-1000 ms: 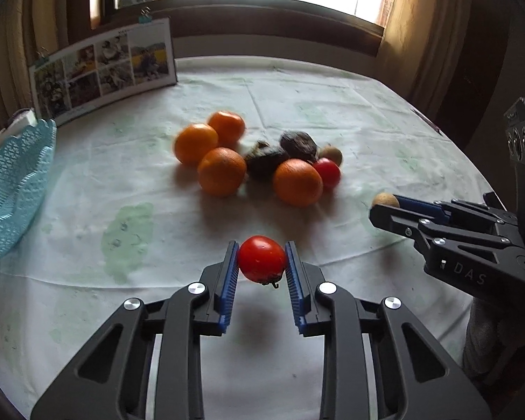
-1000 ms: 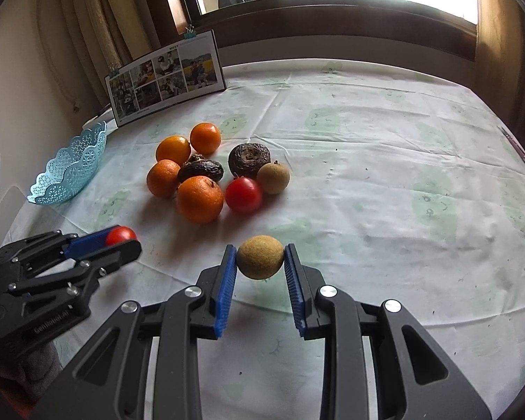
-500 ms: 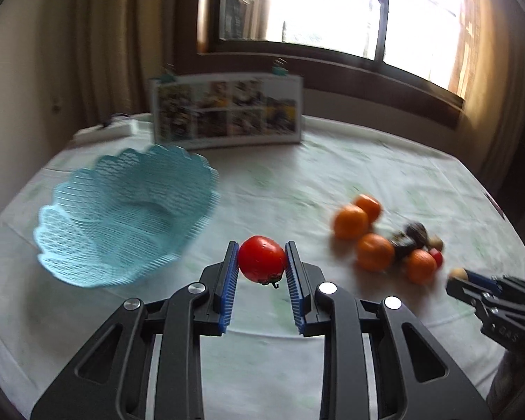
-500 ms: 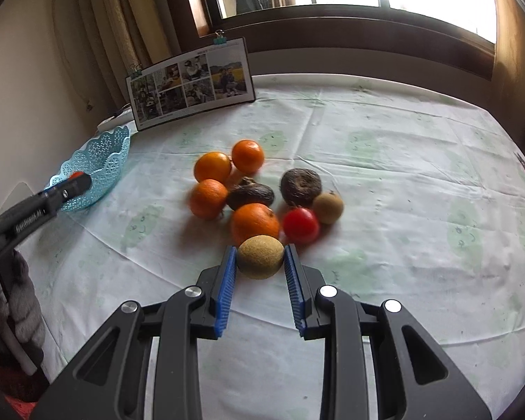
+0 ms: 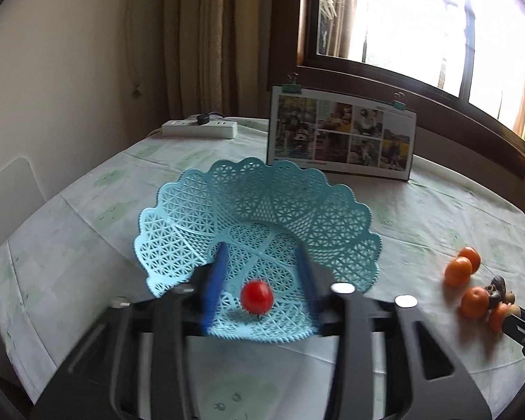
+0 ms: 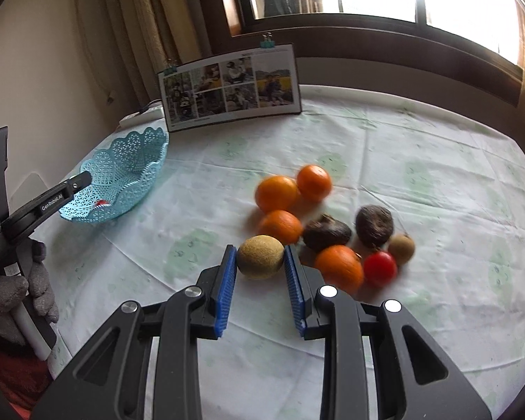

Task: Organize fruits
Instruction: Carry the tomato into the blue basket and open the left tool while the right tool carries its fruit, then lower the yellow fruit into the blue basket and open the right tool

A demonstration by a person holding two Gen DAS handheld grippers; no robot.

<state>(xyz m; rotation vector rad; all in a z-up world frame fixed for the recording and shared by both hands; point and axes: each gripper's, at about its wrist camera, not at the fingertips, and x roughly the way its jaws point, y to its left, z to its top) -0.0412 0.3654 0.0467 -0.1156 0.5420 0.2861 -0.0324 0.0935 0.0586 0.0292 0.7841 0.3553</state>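
Low in the left frame: left tongs (image 5: 259,280) spread apart over the blue basket (image 5: 332,210), tomato (image 5: 257,296) dropped inside. Right tongs (image 6: 260,269) clamped on a brown fruit (image 6: 260,256), presumably basket-bound.

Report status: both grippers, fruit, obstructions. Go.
Left gripper open over the blue basket, red tomato lying inside. Right gripper shut on the brown-green fruit. Remaining fruit pile on table; no obstruction seen.

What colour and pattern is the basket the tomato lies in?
Light blue openwork lattice with a scalloped rim; the basket shows best in the left wrist view, tomato inside.
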